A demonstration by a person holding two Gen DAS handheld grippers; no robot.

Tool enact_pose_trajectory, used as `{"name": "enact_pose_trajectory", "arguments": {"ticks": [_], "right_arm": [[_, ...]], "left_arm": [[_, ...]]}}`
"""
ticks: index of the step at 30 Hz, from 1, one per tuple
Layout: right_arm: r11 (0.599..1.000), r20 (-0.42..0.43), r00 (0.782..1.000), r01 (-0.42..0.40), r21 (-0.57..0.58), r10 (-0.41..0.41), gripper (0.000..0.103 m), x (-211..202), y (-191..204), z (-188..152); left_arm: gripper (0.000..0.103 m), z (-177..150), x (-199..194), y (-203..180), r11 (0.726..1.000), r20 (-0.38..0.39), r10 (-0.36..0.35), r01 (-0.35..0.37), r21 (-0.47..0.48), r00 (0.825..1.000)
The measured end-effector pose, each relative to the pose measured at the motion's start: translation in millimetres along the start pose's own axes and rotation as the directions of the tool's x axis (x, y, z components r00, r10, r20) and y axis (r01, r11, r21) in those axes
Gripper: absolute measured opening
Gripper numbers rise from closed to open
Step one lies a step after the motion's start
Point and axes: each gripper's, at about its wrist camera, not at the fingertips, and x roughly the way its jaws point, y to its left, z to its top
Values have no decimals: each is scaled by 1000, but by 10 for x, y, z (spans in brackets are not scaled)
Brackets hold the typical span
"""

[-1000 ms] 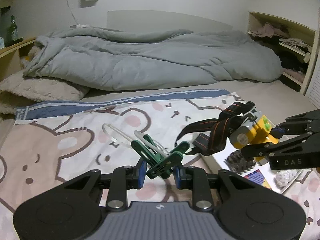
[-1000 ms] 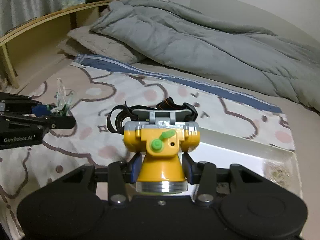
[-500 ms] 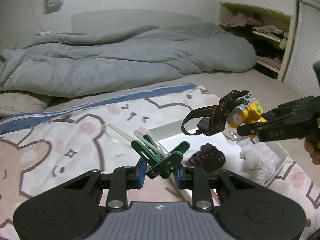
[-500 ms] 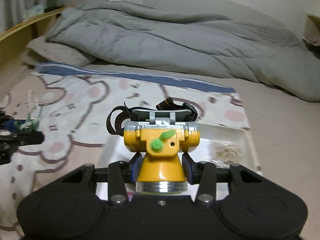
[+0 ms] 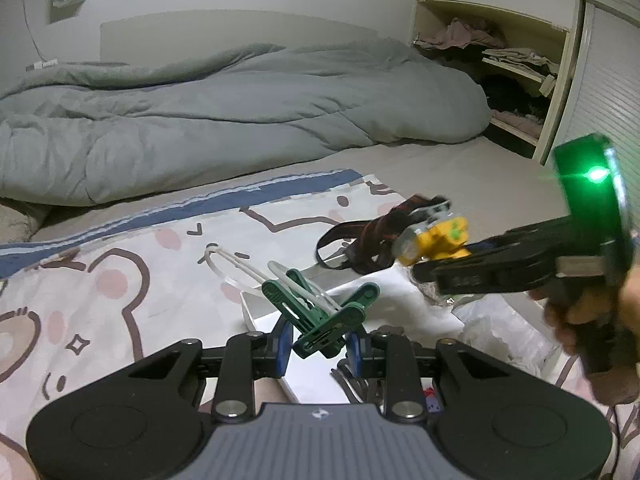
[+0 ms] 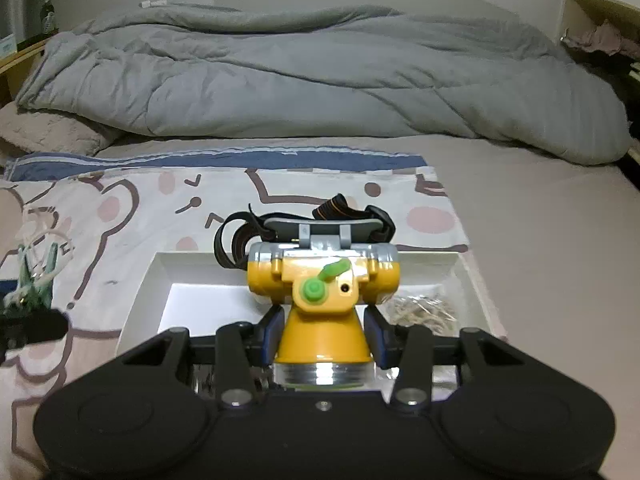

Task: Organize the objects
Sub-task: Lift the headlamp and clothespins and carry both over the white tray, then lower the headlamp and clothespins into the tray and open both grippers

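The right hand-held gripper (image 6: 324,332), pinching a yellow headlamp (image 6: 322,292), should lower it, strap first, into the white tray (image 6: 148,280), while the left hand-held gripper (image 5: 320,346), pinching a green clip (image 5: 320,316), apparently waits near the tray's left rim.

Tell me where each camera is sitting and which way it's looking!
Left wrist view: sits on the left gripper, looking along its fingers and down at the green plastic clothes pegs it grips, over the shallow white tray; the right gripper and a hand show at the right.
Right wrist view: sits on the right gripper, looking down over the yellow headlamp with a black strap it grips, toward the grey duvet; the left gripper's tip shows at the left.
Both share the tray, headlamp, pegs, duvet and cartoon bear sheet.
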Motion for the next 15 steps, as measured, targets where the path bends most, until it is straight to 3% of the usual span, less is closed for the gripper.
{"name": "enact_pose_trajectory", "arguments": {"ticks": [7, 15], "right_arm": [[1000, -145, 989, -24, -18, 21, 45, 521, -3, -118], [996, -261, 965, -24, -84, 2, 45, 491, -50, -314]], "left_arm": [[30, 35, 251, 83, 999, -26, -30, 30, 15, 999], [30, 87, 708, -24, 997, -87, -79, 79, -9, 993]]}}
